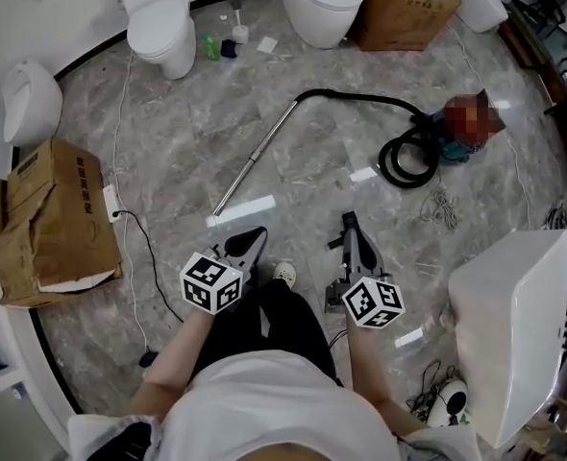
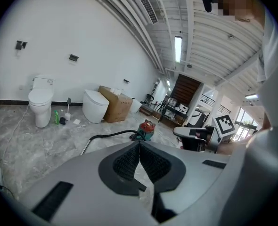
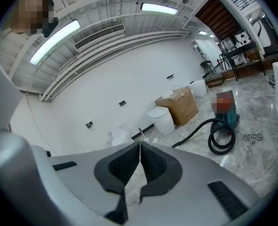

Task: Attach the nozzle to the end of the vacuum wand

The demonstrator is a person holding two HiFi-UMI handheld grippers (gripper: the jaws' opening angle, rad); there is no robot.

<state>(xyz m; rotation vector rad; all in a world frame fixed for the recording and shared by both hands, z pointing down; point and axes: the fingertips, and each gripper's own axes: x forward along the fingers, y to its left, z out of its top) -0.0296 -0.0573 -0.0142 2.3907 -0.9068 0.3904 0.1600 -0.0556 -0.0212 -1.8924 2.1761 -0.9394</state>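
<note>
The vacuum wand (image 1: 257,157) is a metal tube lying on the marble floor, its free end nearest me. Its far end joins a black hose (image 1: 360,96) that loops in coils (image 1: 406,161) beside the vacuum body (image 1: 461,133). I cannot make out a nozzle in any view. My left gripper (image 1: 258,232) hangs shut and empty just short of the wand's near end. To its right, the right gripper (image 1: 349,221) is shut and empty too. The left gripper view shows its shut jaws (image 2: 139,143), the wand (image 2: 85,147) and the vacuum (image 2: 146,129) beyond. Past the shut right gripper (image 3: 139,143) lie the hose coils (image 3: 221,140).
Two toilets (image 1: 160,19) (image 1: 322,0) and a cardboard box (image 1: 404,6) stand along the far wall. Another box (image 1: 53,221) sits at the left, with a power strip and cable (image 1: 113,203) beside it. A white basin (image 1: 509,329) stands at the right, and loose cord (image 1: 442,206) lies nearby.
</note>
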